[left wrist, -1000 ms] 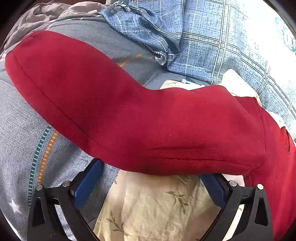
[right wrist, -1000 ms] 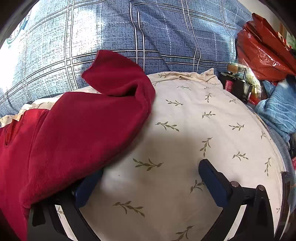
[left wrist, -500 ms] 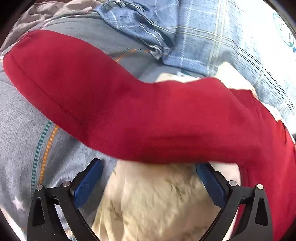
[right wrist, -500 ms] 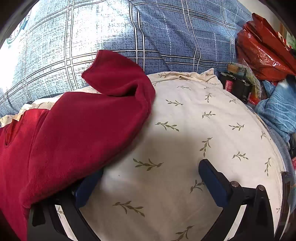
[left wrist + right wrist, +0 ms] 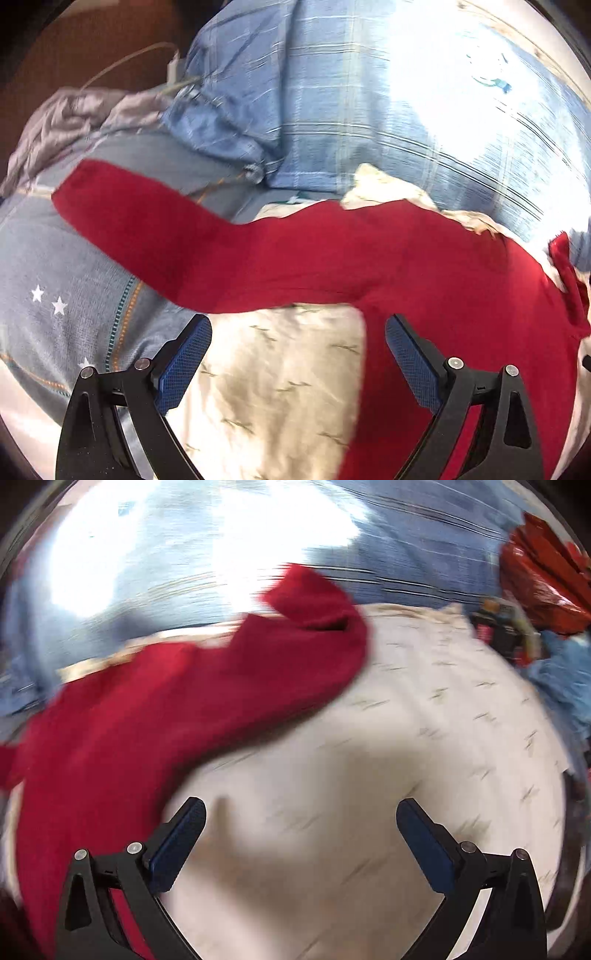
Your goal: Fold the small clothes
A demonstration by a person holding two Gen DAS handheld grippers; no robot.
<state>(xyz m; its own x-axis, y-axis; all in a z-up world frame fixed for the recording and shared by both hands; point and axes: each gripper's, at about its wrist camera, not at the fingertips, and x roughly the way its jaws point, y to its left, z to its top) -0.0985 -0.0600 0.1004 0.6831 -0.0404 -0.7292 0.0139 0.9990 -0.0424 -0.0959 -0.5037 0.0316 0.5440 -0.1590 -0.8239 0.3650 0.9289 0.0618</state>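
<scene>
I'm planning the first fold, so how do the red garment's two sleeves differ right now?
The left sleeve lies stretched out nearly straight, while the right sleeve is bent, its cuff end curled back on itself. The left sleeve reaches off the leaf-print cloth onto the grey star-print bedding; the right sleeve's end rests at the blue plaid fabric. Both are the same red fleece, and neither is held by the open left gripper or right gripper.

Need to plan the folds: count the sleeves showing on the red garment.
2. One sleeve stretches left off the leaf-print cloth onto the grey bedding; the other sleeve lies on the cloth's far side, its cuff curled over. Both grippers are open and empty.
</scene>
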